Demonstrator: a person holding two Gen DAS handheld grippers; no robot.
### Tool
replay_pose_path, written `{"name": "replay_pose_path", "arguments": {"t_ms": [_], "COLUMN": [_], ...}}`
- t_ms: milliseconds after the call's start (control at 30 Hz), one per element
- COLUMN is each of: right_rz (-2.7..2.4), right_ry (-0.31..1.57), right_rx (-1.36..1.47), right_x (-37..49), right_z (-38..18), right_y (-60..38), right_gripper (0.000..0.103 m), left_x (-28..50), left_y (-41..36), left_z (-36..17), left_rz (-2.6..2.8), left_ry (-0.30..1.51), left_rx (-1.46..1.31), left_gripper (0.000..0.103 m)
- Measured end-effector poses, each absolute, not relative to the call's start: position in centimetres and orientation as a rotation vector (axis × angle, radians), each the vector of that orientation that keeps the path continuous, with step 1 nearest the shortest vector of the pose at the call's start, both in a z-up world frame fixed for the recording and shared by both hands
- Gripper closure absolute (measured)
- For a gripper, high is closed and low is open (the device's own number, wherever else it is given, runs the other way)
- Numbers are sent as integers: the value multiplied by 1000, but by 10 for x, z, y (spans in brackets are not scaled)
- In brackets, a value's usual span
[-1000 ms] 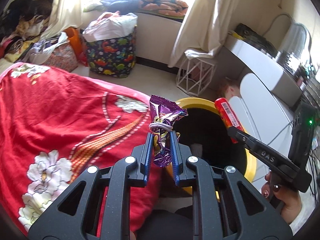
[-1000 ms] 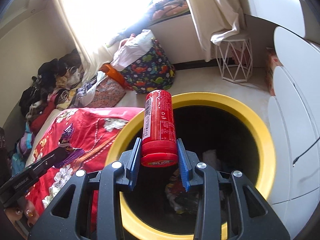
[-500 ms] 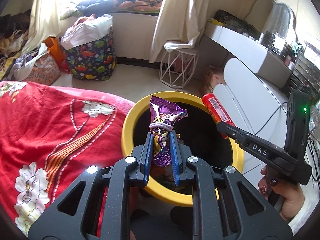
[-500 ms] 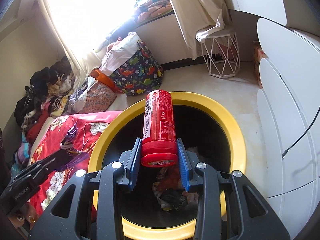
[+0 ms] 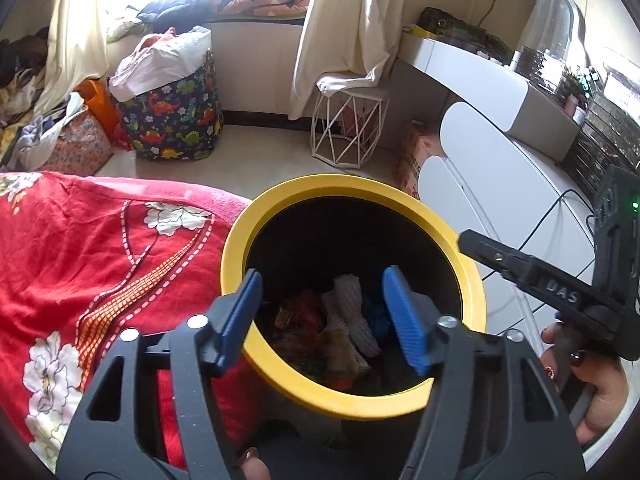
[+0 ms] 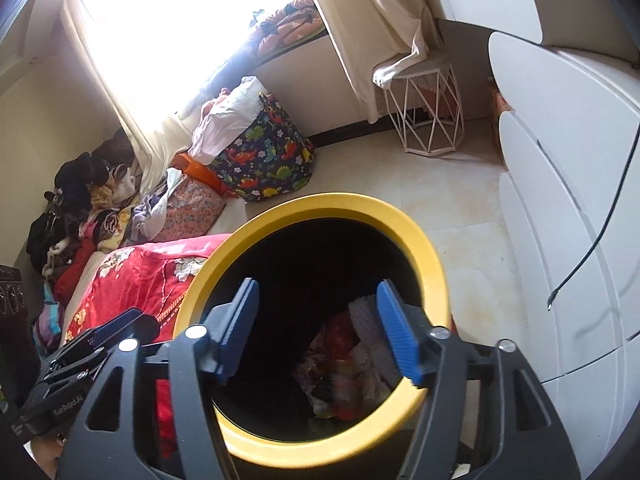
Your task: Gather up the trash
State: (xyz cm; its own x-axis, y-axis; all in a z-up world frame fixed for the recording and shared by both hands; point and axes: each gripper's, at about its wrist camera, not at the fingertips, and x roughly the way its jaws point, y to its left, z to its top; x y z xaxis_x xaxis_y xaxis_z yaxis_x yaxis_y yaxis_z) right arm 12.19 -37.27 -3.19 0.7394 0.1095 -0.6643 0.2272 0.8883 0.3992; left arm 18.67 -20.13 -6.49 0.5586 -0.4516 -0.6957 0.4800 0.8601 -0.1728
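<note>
Above the bin (image 5: 280,376) we held both grippers with their blue pads spread wide and nothing between them. Our left gripper (image 5: 325,314) hung over the near part of the yellow rim, and through the gap of its fingers (image 5: 404,322) we looked straight down into the black inside. Our right gripper (image 6: 318,326) was also over the opening, tilted, so that the bin (image 6: 436,280) looked like an oval in its view.

At the bottom of the bin lay the trash (image 5: 340,328): crumpled wrappers in red and brownish tones, a piece of white netted material and something blue beside it. From the right side the same heap (image 6: 352,364) showed as red and white scraps low in the bin, partly blurred, so we could not tell the single pieces apart.

Beside the bin, touching its left side, was the red blanket (image 5: 80,248) with white flowers. Farther back stood a dinosaur-print bag (image 5: 176,120) stuffed with pale cloth, and a white wire stool (image 5: 348,128) under the hanging curtain (image 5: 352,20). To the right ran the white cabinet (image 6: 560,200), with a black cable (image 6: 600,220) hanging across its front. In the left view our right hand (image 5: 592,396) gripped the handle of the other tool at the edge of the picture.
</note>
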Motion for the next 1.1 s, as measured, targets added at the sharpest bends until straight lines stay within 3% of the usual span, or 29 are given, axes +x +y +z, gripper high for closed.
{"name": "replay_pose_path", "arguments": {"t_ms": [67,233,500,1100], "right_rz": [-68,-57,-18,86], "right_ry": [737,693,597,474], "right_rx": [470,389,265,143], "right_x": [118,105,88,62], "right_z": [-29,-20,-4,17], "right_y": [-371,-359,-326,-265], "right_gripper": [35,21,7,6], "left_x": [185,178,159,120], "left_y": [-196,-177,-133,-73], "left_z": [-64,-57,-42,-24], "left_rz": [-533,-489,-413,-296], "left_ry": [807,787,726,625], "left_rx": [26,-7,-53,-85], "left_gripper": [29,11,11,11]}}
